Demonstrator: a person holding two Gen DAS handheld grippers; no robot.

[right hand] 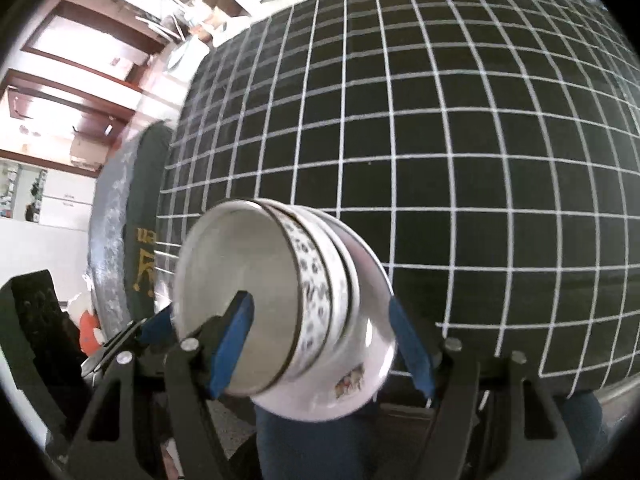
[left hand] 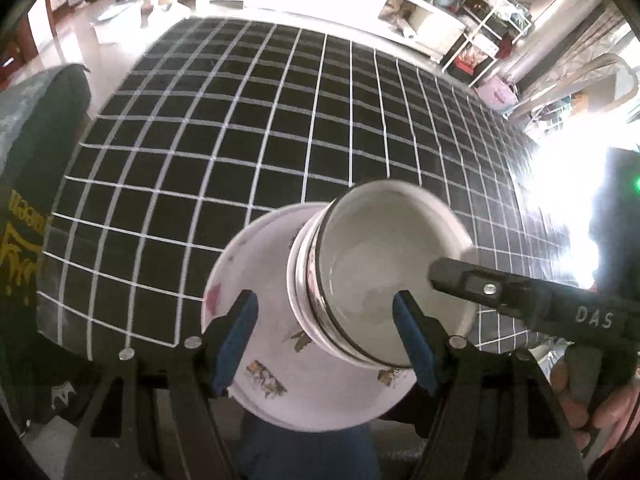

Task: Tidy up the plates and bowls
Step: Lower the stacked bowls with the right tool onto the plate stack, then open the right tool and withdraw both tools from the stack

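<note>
A white plate with small printed pictures (left hand: 276,340) carries a stack of white bowls (left hand: 384,276), the top one with a dark rim and patterned band. The stack is tilted and held over the near edge of the black grid table (left hand: 280,120). My left gripper (left hand: 326,340) is open, its blue pads either side of the stack. In the right wrist view the same plate (right hand: 352,364) and bowls (right hand: 256,292) sit between the open right gripper (right hand: 320,344) pads. The right gripper's finger (left hand: 480,288) reaches into the top bowl in the left view.
A dark green cushioned chair (left hand: 36,168) stands at the table's left side, also in the right wrist view (right hand: 132,224). Shelves and clutter (left hand: 480,32) lie beyond the far table edge. My blue-trousered legs (right hand: 312,440) are below the plate.
</note>
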